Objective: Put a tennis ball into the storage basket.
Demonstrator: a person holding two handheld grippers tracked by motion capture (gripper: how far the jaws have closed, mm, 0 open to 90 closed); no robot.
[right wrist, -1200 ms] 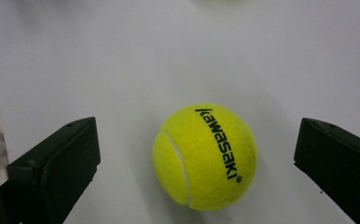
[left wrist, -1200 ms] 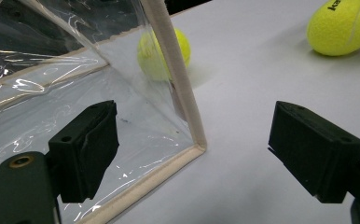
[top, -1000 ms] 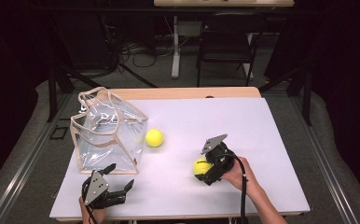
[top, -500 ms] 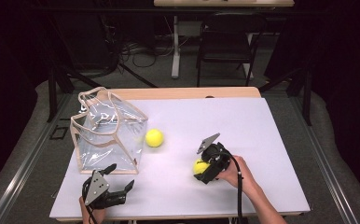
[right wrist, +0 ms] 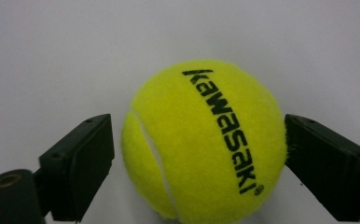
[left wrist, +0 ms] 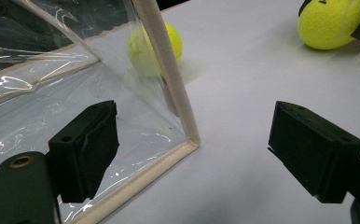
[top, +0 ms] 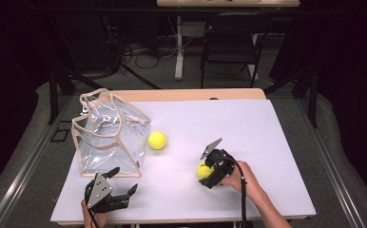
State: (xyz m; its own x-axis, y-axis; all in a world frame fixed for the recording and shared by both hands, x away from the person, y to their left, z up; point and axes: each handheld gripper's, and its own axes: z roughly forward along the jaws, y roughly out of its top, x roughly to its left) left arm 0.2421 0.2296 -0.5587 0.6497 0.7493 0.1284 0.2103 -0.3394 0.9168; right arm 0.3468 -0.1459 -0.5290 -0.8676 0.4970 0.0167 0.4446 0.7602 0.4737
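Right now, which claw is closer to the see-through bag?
The left claw. It sits just in front of the clear plastic bag, its jaws open at the bag's near bottom corner. The right claw is across the table, around a tennis ball.

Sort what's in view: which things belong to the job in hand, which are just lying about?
Job in hand:
- Kawasaki tennis ball between the right gripper fingers
- second tennis ball
- clear bag

Lying about:
- chair
- floor cables

We see open tabletop (top: pixel 267 142) beyond the right gripper (top: pixel 205 172) — the clear bag (top: pixel 110 137) crowds the left gripper (top: pixel 122 183).
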